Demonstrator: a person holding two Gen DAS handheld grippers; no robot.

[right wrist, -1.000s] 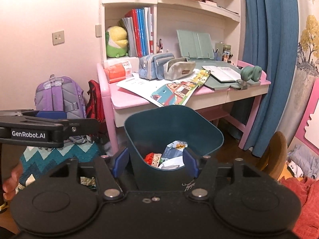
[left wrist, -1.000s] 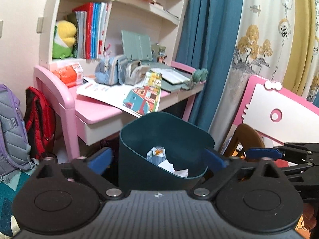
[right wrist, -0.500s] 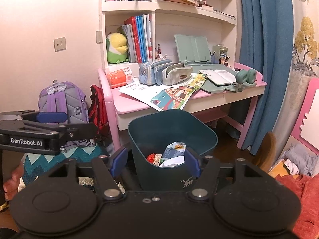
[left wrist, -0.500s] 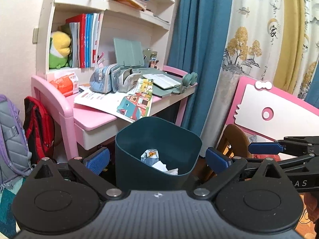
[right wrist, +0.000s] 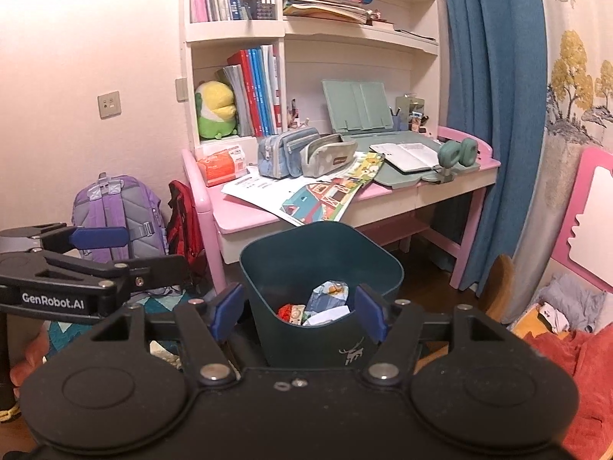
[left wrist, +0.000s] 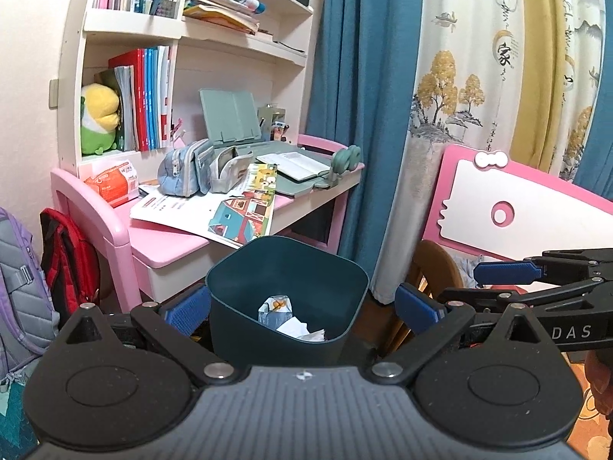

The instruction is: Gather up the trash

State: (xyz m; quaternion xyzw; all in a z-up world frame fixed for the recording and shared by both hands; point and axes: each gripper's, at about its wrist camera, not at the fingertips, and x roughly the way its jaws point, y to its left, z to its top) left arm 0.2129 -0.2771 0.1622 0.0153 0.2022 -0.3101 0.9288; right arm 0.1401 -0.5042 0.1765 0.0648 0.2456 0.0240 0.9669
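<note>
While both jaws gape | bin (right wrist: 322, 268) beyond right gripper (right wrist: 299, 308) | left gripper (left wrist: 300, 306) released

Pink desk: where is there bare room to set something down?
Bare patch: the near left corner of the desk, between its raised side rail and the loose papers. Crowded: tissue pack, pencil cases, open notebook and headphones fill the rest.
</note>
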